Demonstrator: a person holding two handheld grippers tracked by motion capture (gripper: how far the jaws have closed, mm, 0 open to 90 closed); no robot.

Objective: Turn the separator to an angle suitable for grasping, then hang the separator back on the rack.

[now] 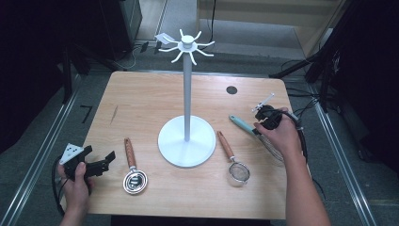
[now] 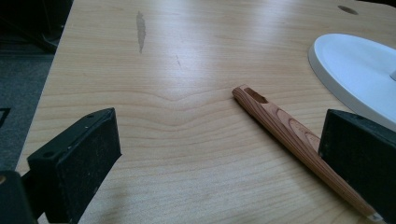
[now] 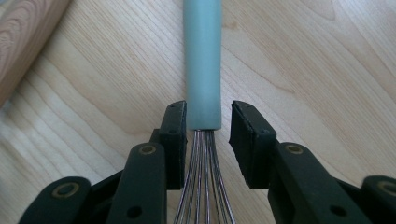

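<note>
A whisk lies on the right of the table with its teal handle (image 1: 242, 124) (image 3: 203, 60) pointing toward a tall white hook stand (image 1: 187, 84). My right gripper (image 1: 259, 127) (image 3: 208, 109) straddles the handle's end where the wires (image 3: 201, 186) begin. Its left pad sits against the handle, while a gap remains at the right pad, so it is open. My left gripper (image 1: 99, 153) (image 2: 219, 121) is held at the table's front left with its jaws wide open. In front of it lies the wooden handle (image 2: 280, 123) of a metal ladle (image 1: 134, 181), untouched.
The stand's round white base (image 1: 169, 141) (image 2: 359, 70) sits mid-table. A small strainer with a wooden handle (image 1: 226, 145) (image 3: 23, 32) and mesh bowl (image 1: 239, 173) lies between the base and the whisk. A dark hole (image 1: 231, 90) marks the far right of the tabletop.
</note>
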